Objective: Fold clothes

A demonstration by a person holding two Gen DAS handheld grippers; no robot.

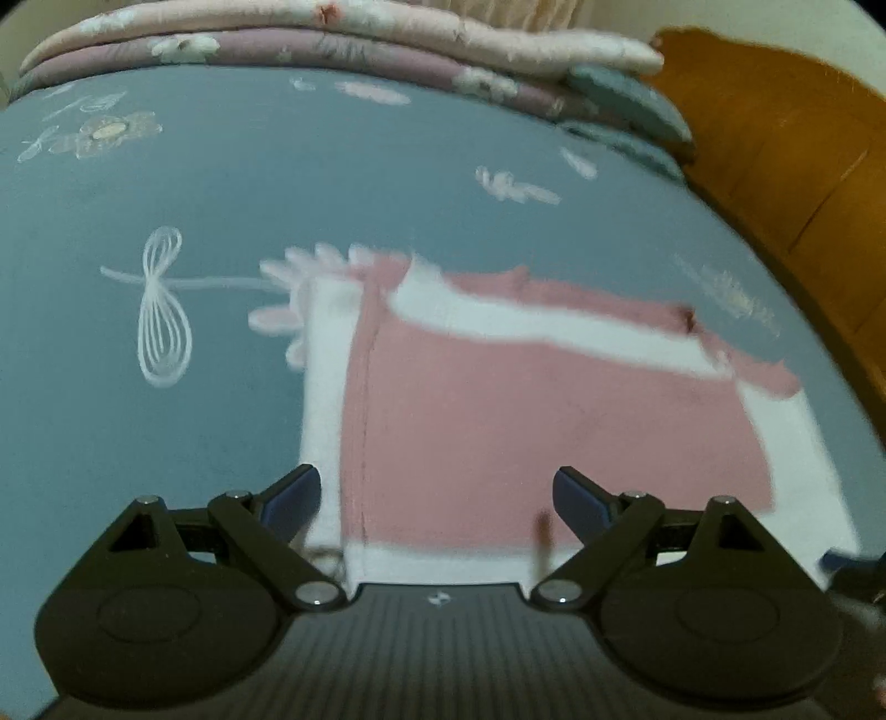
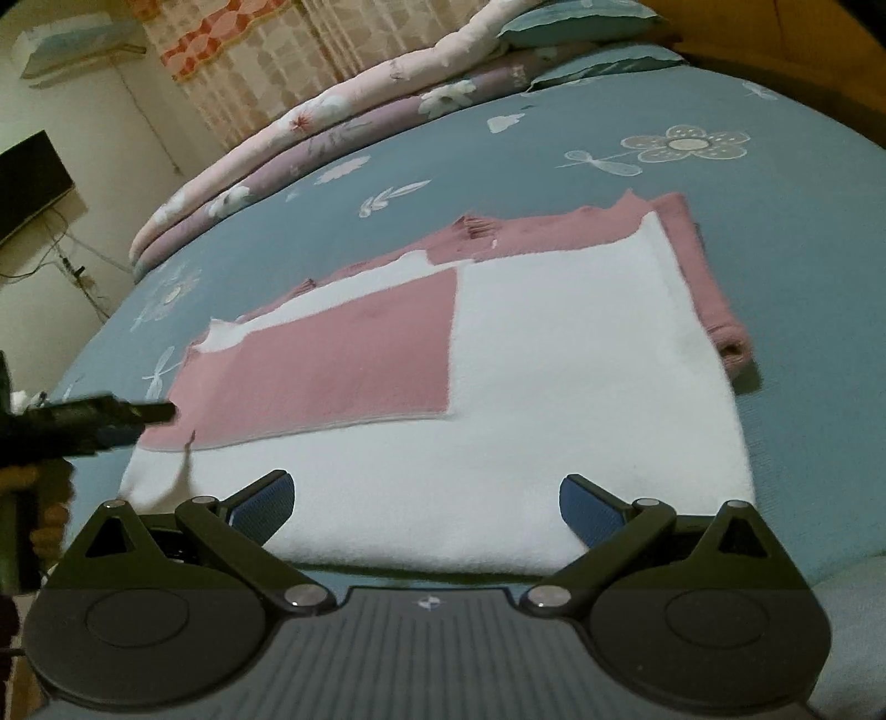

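Note:
A pink and white garment lies partly folded and flat on the blue flowered bed sheet. In the right wrist view the garment shows a large white panel, a pink panel on the left and a pink sleeve along its right edge. My left gripper is open and empty, just above the garment's near edge. My right gripper is open and empty over the white near edge. The left gripper's dark tip shows at the garment's left edge in the right wrist view.
Folded pink and purple quilts and blue pillows lie along the bed's far side. An orange wooden headboard stands at the right. In the right wrist view a curtain, a wall air conditioner and a dark television stand beyond the bed.

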